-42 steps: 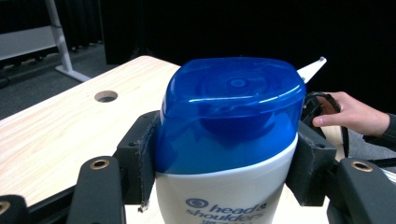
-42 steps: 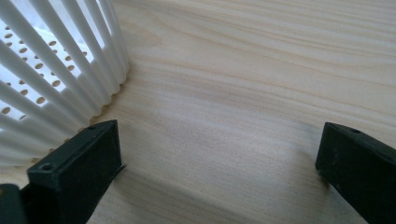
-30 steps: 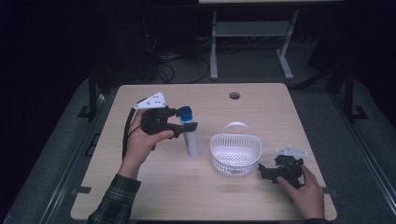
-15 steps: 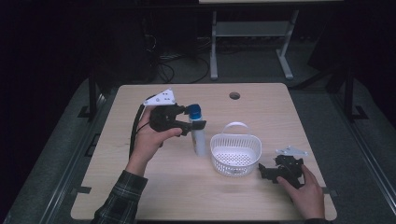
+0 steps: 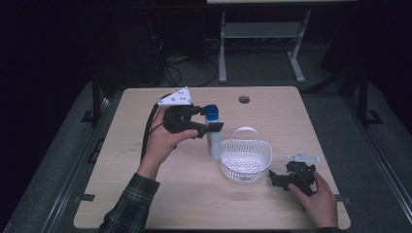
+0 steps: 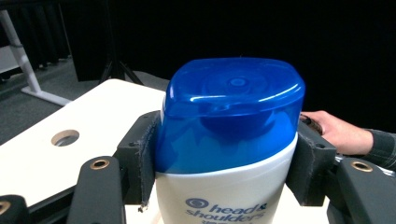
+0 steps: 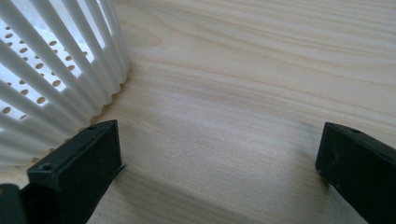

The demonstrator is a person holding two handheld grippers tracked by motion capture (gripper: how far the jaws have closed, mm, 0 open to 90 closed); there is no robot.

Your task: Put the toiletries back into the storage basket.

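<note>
Table (image 5: 145, 194) first: pale wood, wide and mostly bare, so there is room to carry the load without brushing anything. On it stands the white slotted basket (image 5: 245, 160), handle up, right of centre. Just to its left, the shampoo bottle (image 5: 213, 131) is upright, white with a blue flip cap, and the left gripper (image 5: 206, 121) is clamped on it right below that cap. From the high view I cannot tell whether its base rests on the wood or hangs just clear.

The step in hand looks like bringing the bottle over to the basket. To do it well, I would keep the bottle upright, raise its base above the basket rim before crossing, and release only once it is inside (a grip this high lets a tall bottle swing). The handle arches over the middle, so coming in beside it seems wiser than under it.

The left gripper view gives what the high view cannot: both pads (image 6: 145, 154) pressed flat on the bottle's shoulders and the "head & shoulders" print. The right gripper view shows the basket's ribbed wall (image 7: 60, 74) near the jaws of the right gripper (image 5: 282, 178), which stand wide apart over bare wood, holding nothing.
</note>
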